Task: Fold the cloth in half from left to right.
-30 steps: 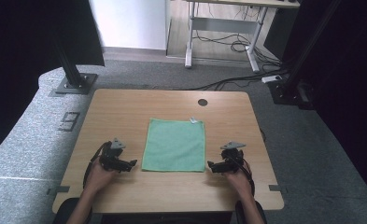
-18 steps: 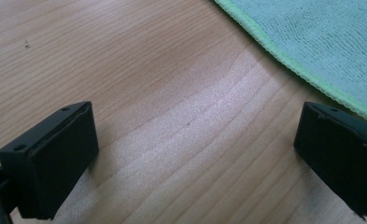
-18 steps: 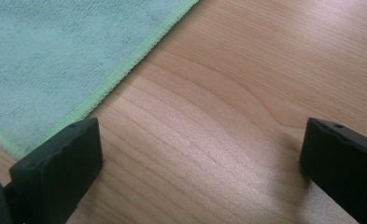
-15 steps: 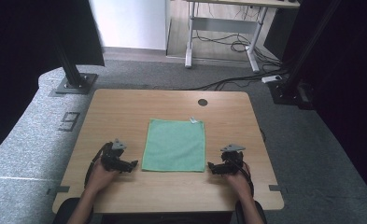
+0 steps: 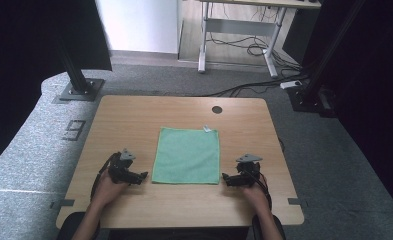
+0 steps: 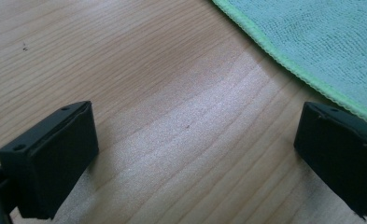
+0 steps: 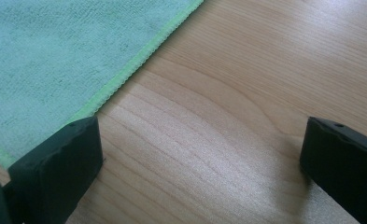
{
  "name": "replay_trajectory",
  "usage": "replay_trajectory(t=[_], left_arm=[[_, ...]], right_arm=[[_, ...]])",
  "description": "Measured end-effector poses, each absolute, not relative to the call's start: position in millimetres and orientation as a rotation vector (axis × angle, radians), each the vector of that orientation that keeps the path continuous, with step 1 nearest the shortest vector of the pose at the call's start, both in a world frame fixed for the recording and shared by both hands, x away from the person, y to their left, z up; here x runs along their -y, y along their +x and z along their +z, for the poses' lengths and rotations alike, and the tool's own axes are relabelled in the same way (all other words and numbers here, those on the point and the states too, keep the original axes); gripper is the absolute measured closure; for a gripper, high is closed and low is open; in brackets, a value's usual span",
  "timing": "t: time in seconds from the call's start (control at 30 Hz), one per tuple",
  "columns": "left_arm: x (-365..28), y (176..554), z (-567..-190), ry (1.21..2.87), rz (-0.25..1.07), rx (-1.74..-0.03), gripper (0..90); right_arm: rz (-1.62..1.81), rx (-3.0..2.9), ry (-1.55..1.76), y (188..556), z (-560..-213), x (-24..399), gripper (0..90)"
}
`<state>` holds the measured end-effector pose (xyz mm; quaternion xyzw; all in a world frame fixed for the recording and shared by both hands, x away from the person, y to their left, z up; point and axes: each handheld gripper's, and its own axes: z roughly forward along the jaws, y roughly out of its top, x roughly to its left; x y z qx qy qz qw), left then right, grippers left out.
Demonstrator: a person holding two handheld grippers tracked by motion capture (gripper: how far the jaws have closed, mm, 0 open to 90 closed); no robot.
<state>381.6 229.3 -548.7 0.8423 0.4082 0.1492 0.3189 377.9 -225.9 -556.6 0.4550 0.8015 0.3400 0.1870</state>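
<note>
- Green cloth (image 5: 187, 155) lies flat and spread out on the wooden desk (image 5: 134, 115), at mid-width and in the half nearer the person. A small white tag (image 5: 207, 129) sits at its far right corner.
- Left hand-held gripper (image 5: 133, 175) rests on the desk just beside the cloth's near left corner. Jaws are spread wide with bare wood between them and nothing held. In the left gripper view, the cloth's edge (image 6: 312, 42) runs just past one jaw.
- Right hand-held gripper (image 5: 232, 179) sits just beside the near right corner. Jaws are likewise wide apart and empty. In the right gripper view, one jaw overlaps the cloth's hem (image 7: 55, 60).
- A round hole (image 5: 217, 109) marks the desk's far side.
- Grey carpet (image 5: 334, 165) surrounds the desk.
</note>
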Motion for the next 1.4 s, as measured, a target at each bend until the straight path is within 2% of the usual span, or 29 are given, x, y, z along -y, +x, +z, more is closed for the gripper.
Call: replay_trajectory(t=[0.47, 0.7, 0.93, 1.13, 1.4], left_arm=[[-225.5, 392.3, -542.8, 2.242, 0.402, -1.09, 0.1], [-213.2, 399.9, -529.2, 2.171, 0.431, -1.063, 0.0], [-192.8, 401.4, -531.6, 2.197, 0.431, -1.017, 0.0], [-184.8, 401.9, -541.0, 2.287, 0.495, -1.044, 0.1], [-179.2, 393.2, -542.3, 2.276, 0.455, -1.051, 1.7]], right_arm=[[0.95, -2.268, 1.285, 376.9, -555.2, 223.5, 0.0], [0.969, -2.283, 1.248, 373.7, -549.4, 212.5, 0.0], [0.996, -2.291, 1.234, 371.0, -546.4, 199.6, 0.0], [0.93, -2.323, 1.218, 371.4, -551.2, 191.9, 0.0], [0.903, -2.324, 1.208, 372.4, -550.9, 197.2, 0.0]])
